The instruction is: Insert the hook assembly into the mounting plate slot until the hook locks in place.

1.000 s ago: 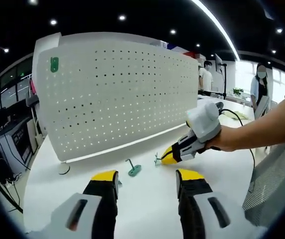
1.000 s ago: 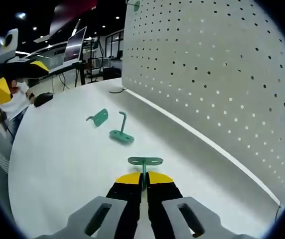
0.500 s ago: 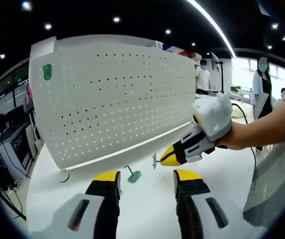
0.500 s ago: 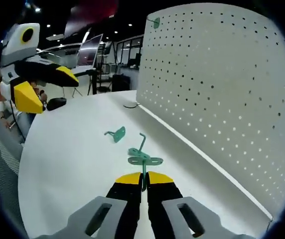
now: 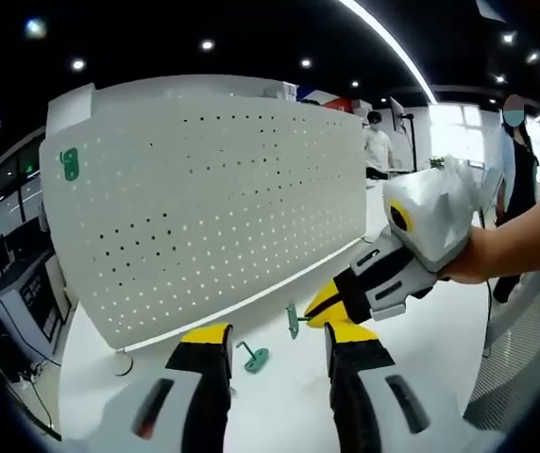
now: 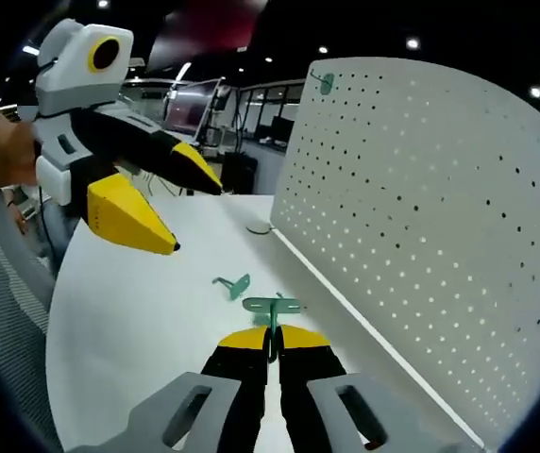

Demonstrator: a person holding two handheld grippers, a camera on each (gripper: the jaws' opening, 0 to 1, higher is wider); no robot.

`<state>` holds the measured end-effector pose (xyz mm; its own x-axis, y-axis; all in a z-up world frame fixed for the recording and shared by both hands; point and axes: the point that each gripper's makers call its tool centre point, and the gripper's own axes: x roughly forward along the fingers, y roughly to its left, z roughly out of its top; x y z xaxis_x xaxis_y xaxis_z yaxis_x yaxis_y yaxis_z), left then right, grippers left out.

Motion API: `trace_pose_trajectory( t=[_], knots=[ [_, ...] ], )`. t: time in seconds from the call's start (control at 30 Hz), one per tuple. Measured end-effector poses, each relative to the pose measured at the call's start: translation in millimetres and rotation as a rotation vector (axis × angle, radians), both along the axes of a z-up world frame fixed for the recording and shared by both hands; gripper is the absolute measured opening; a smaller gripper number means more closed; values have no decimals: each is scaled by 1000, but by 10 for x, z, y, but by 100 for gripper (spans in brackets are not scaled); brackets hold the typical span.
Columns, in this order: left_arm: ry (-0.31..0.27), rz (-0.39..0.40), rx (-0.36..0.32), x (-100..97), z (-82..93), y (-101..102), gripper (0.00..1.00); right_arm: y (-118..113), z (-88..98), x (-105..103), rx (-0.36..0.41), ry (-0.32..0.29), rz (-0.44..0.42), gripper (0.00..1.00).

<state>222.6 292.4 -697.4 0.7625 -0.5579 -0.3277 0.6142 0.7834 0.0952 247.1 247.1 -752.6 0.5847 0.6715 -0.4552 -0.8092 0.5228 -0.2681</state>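
Jaws of the right gripper (image 6: 272, 342) pinch a green hook assembly (image 6: 272, 308) by its stem, its cross-plate held up off the white table (image 6: 138, 311) near the white pegboard (image 6: 421, 226). Left gripper (image 5: 275, 349) hangs with jaws apart, holding nothing. Two spare hooks (image 6: 233, 284) lie on the table; one already hangs high on the board (image 5: 69, 163). Insertion (judging from these views) has yet to begin.

No text or labels can be read
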Motion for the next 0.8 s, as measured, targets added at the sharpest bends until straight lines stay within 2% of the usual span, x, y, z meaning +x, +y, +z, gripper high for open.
trace_pose_trajectory(
  t=[0.3,0.47,0.8],
  knots=[
    [-25,-18,-2,67,147,-95,39,54,281,-133,-31,-93,29,2],
    [-44,-34,8,100,238,-182,36,90,358,-186,-67,-141,46,2],
    [-27,-29,40,165,207,-267,30,168,471,-267,-115,-209,73,2]
  ],
)
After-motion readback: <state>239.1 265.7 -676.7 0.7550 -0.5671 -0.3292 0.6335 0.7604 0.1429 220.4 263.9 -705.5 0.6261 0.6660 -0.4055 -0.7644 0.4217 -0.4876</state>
